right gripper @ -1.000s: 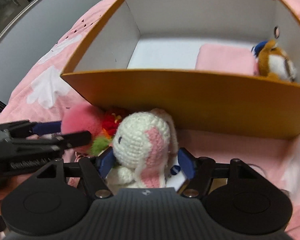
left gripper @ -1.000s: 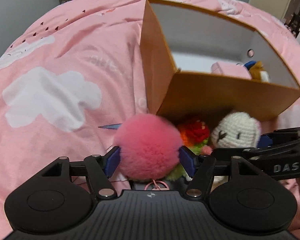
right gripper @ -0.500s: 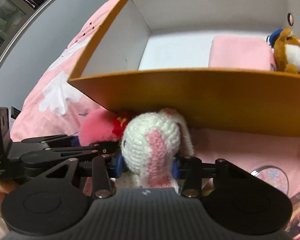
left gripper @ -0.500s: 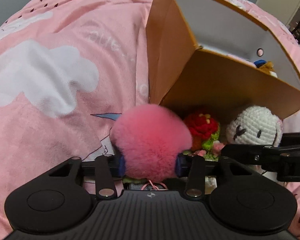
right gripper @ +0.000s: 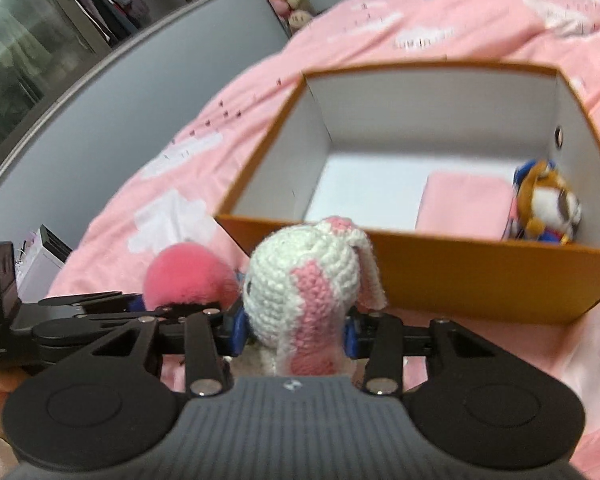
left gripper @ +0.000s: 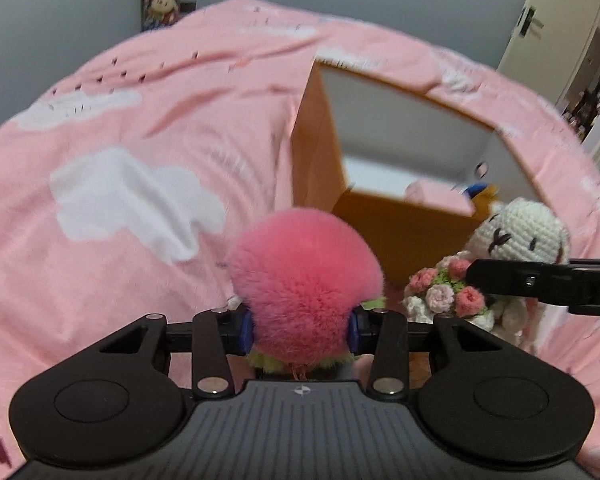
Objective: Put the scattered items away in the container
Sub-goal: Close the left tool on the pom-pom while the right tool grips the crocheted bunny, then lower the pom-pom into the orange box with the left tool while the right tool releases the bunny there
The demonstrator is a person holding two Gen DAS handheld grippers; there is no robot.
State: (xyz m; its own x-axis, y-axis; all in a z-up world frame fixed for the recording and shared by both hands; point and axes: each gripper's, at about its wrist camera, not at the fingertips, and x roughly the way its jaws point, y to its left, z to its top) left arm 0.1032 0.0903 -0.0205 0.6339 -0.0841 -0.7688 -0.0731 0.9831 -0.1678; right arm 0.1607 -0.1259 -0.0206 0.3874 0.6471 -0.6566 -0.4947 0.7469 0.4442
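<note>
left gripper (left gripper: 300,326): both arms angled downward, blue pads pressed into the sides of a pink pompom (left gripper: 304,268); jaws have just been closing, the pompom between them. right gripper (right gripper: 294,330): likewise angled downward, blue pads clamped on a crocheted bunny (right gripper: 308,292); jaws have just been closing on it. the two grippers sit side by side, near each other.

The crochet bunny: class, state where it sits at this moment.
In the right wrist view the crochet bunny is clamped in the right hand-held gripper, just short of the box wall, with the pink pompom to its left.
</note>
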